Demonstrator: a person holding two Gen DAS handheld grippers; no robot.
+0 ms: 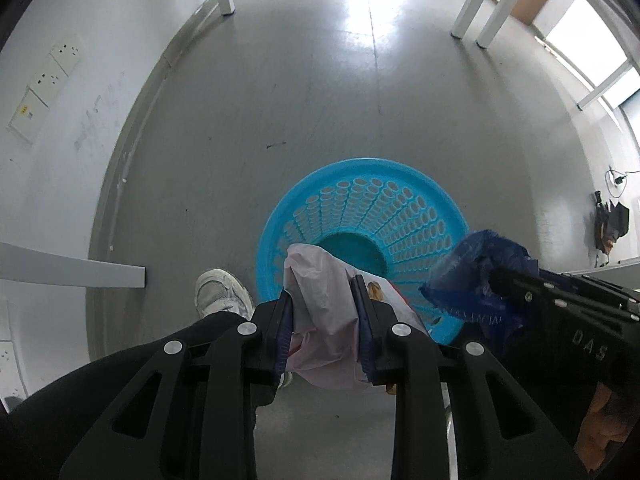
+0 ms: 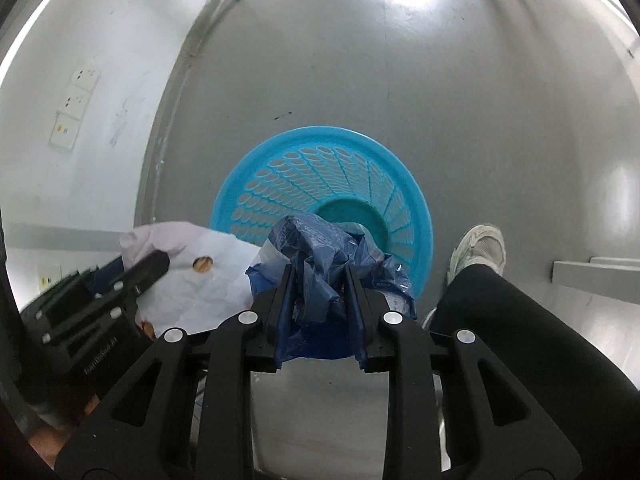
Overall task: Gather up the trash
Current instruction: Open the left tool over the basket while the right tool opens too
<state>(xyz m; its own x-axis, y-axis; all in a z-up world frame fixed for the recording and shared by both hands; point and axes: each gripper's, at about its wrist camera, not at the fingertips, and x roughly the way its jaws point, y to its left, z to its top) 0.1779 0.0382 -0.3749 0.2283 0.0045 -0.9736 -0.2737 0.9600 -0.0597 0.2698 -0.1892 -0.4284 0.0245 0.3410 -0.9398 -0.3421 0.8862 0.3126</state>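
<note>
Grey floor (image 1: 224, 152), one basket (image 1: 362, 168), apparently two wrappers

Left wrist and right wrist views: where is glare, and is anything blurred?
Left wrist view: window glare washes out the floor beyond the blue basket; straight walls curve. Right wrist view: similar glare at top; the left gripper is slightly blurred.

My left gripper (image 1: 326, 304) and right gripper (image 2: 320, 284): black skeletal frames, silver rivets, dark-blue pads on fingers (image 1: 285, 320). "DAS" lettering. Black trousers (image 2: 520, 340), white sneaker (image 2: 478, 250).
</note>
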